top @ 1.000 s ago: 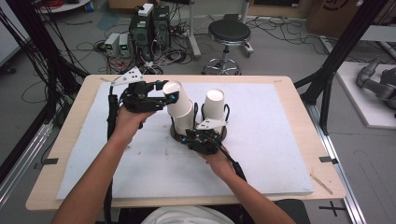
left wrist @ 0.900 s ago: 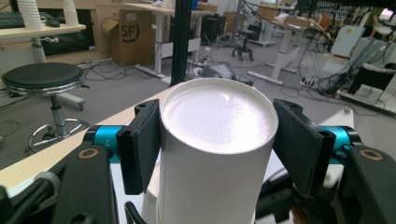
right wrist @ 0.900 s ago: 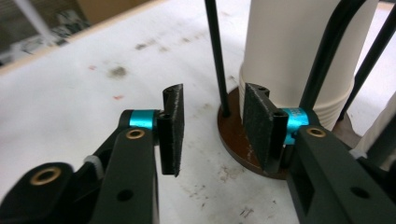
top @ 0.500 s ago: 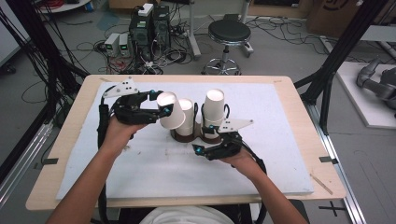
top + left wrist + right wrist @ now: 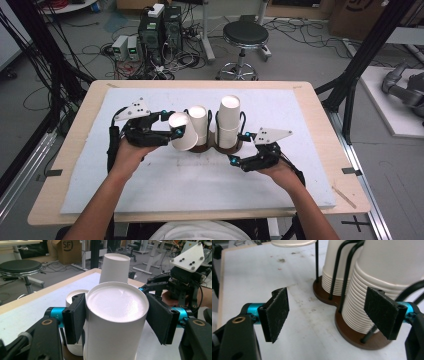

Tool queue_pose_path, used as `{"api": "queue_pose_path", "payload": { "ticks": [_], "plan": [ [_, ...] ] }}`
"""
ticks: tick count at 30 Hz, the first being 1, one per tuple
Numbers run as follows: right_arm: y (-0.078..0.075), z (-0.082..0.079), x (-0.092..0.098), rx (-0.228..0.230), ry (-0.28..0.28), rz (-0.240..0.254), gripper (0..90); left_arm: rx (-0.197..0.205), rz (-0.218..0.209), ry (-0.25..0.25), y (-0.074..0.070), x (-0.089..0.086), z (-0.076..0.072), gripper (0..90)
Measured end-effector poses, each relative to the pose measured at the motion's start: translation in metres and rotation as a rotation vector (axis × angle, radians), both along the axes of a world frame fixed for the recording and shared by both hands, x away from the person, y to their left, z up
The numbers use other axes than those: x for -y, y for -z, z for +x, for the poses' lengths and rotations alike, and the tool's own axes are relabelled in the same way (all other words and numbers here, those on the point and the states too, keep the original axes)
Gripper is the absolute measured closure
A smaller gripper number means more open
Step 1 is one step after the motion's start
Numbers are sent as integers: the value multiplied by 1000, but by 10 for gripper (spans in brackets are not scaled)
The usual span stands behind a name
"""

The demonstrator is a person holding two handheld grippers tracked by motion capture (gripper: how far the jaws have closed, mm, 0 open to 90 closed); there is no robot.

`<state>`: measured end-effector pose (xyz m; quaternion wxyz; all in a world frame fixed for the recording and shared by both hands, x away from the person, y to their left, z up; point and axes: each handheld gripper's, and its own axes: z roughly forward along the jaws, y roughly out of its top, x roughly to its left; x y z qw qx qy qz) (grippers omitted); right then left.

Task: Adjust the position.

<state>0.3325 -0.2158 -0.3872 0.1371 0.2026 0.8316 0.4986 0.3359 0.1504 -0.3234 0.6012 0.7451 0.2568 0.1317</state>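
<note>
A single paper cup [image 5: 183, 131] is clamped by the left tool [image 5: 176, 131]; it is best lifted clear (slowly) while the right tool [image 5: 238, 149], jaws wide, steadies the holder [image 5: 235, 146].

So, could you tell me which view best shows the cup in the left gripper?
The left gripper view: the cup sits large between both pads, bottom up. The high view shows it small and tilted beside the stacks; the right gripper view catches just its rim.
</note>
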Motion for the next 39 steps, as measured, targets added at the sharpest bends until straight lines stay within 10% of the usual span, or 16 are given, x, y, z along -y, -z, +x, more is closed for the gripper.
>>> {"api": "queue_pose_path", "payload": {
  "ticks": [19, 31, 39],
  "plan": [
    [3, -1, 1, 43, -37, 37, 207, -4, 35, 61, 15, 15, -5, 348],
    [4, 1, 2, -65, -110, 116, 207, -33, 52, 115, 27, 31, -8, 348],
    [-4, -3, -6, -55, -156, 163, 207, -31, 44, 142, 29, 35, -11, 348]
  ]
}}
